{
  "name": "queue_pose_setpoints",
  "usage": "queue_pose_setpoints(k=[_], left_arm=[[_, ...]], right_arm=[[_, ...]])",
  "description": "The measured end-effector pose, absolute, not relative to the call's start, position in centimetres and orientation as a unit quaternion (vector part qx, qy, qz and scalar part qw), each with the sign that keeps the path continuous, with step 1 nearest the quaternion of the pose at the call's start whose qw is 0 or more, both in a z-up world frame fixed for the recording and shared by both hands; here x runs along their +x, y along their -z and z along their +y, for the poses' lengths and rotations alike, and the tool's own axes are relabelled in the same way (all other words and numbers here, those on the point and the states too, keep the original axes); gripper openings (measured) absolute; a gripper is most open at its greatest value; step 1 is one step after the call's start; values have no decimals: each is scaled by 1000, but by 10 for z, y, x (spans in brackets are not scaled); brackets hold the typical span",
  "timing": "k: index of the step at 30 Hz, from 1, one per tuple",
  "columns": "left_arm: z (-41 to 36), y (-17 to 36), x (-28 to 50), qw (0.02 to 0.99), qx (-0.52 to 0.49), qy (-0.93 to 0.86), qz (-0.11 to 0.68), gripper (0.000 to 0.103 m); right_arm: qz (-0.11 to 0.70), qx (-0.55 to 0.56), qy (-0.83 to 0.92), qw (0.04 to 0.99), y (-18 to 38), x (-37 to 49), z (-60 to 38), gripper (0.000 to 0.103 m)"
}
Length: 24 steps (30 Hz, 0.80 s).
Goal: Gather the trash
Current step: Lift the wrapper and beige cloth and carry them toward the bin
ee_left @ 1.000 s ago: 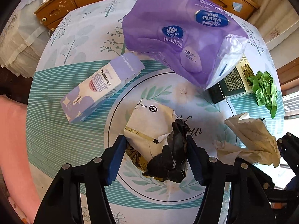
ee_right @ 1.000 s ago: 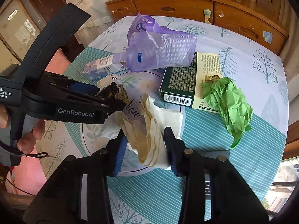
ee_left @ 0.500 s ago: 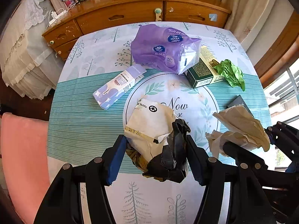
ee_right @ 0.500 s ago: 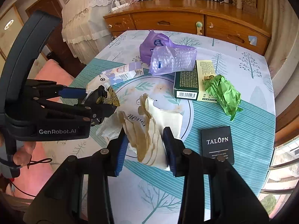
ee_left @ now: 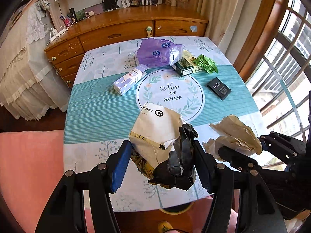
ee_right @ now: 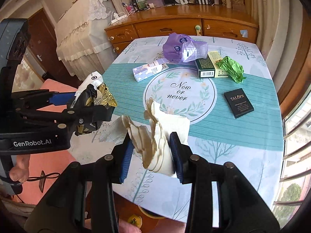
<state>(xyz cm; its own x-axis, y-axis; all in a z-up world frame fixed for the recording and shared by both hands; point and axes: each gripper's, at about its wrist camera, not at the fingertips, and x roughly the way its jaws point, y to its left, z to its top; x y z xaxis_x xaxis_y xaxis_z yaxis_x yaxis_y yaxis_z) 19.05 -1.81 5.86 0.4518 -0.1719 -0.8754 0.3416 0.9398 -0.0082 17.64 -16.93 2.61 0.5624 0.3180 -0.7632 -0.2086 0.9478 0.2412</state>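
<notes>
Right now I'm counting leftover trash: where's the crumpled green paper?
On the table's far right side, the green paper lies against the dark green box, beyond the black card.

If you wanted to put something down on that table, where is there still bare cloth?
The near half of the table is bare, and so is the printed circle between the lilac carton and the black box. The far middle is crowded: purple bag, dark green box, green paper.
</notes>
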Motion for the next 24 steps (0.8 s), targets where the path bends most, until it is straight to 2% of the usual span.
queue_pose_setpoints(k=[9, 14, 24], left_arm=[[39, -59, 76, 846, 94, 217, 478, 63], [57, -31, 31, 826, 99, 233, 504, 63], [59, 35, -18, 790, 107, 243, 553, 63]], right_arm=[[424, 102, -96, 895, -26, 62, -119, 34], [433, 119, -78, 890, -9, 8, -97, 34], [502, 162, -34, 849, 47, -57, -87, 34]])
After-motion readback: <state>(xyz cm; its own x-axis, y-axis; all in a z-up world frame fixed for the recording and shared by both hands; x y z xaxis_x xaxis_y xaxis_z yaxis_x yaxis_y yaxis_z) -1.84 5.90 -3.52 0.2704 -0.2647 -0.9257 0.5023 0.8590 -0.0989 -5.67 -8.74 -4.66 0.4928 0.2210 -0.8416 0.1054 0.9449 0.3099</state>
